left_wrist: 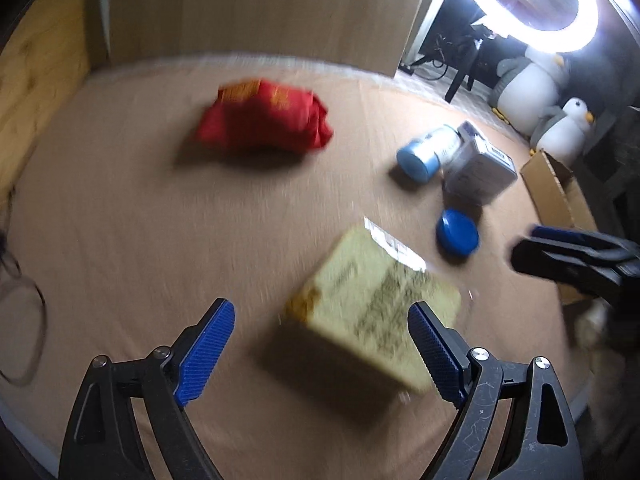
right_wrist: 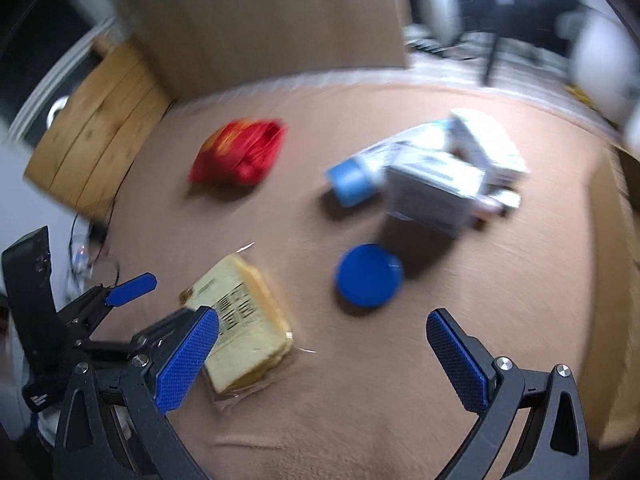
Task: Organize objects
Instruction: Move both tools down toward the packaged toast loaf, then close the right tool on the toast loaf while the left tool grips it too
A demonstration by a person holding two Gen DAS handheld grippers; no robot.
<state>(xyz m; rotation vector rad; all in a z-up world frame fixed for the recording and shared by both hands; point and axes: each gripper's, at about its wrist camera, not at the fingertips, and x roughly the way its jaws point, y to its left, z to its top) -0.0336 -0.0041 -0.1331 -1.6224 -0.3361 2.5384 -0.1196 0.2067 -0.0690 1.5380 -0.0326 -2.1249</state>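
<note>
Table: brown cloth surface (left_wrist: 120, 208); we see both views smeared by motion.
Left gripper (left_wrist: 320, 344): fingers spread wide, holding nothing; the right-hand pad overlaps our view of the bread.
Right gripper (right_wrist: 322, 354): fingers spread, holding nothing.
Bread: wrapped sliced loaf (left_wrist: 372, 300), lying flat near the table's front; its label is unreadable to us.
Red bag (left_wrist: 264, 118): crumpled, lying well apart toward the back; its gold print is illegible.
Blue lid (right_wrist: 368, 276): flat on the cloth, just before the pile.
Pile: blue-capped bottle (right_wrist: 352, 182) on its side touching white boxes (right_wrist: 436, 188); we cannot separate what lies behind them.
Cardboard box (left_wrist: 556, 192): cut off at the right edge.
</note>
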